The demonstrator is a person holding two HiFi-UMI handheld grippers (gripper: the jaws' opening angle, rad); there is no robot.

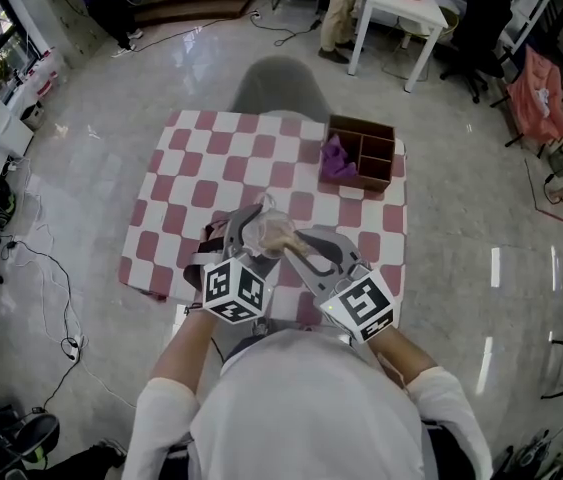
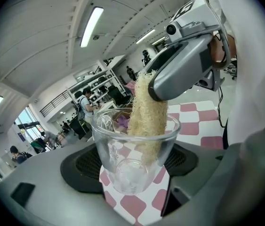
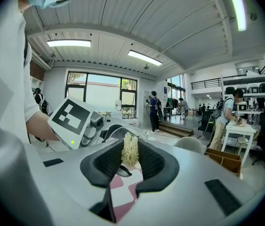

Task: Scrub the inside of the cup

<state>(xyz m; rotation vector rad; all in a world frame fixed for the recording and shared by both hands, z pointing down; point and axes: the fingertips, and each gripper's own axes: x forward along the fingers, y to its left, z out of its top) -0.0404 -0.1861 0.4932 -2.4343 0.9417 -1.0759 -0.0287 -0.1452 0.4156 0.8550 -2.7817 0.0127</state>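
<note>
My left gripper (image 2: 134, 168) is shut on a clear glass cup (image 2: 133, 147), held tilted above the checkered table. A tan loofah scrubber (image 2: 147, 119) reaches down inside the cup, close to its bottom. My right gripper (image 3: 130, 157) is shut on that loofah (image 3: 130, 150), which sticks out between its dark pads. In the head view both grippers meet above the table's near edge, the left gripper (image 1: 246, 233) holding the cup (image 1: 271, 233) and the right gripper (image 1: 306, 253) angled in from the right.
A red-and-white checkered cloth covers the table (image 1: 211, 183). A brown divided box (image 1: 363, 155) with a purple cloth (image 1: 337, 160) stands at the far right. A grey chair (image 1: 276, 88) sits behind the table. People and a white table (image 1: 396, 13) are farther off.
</note>
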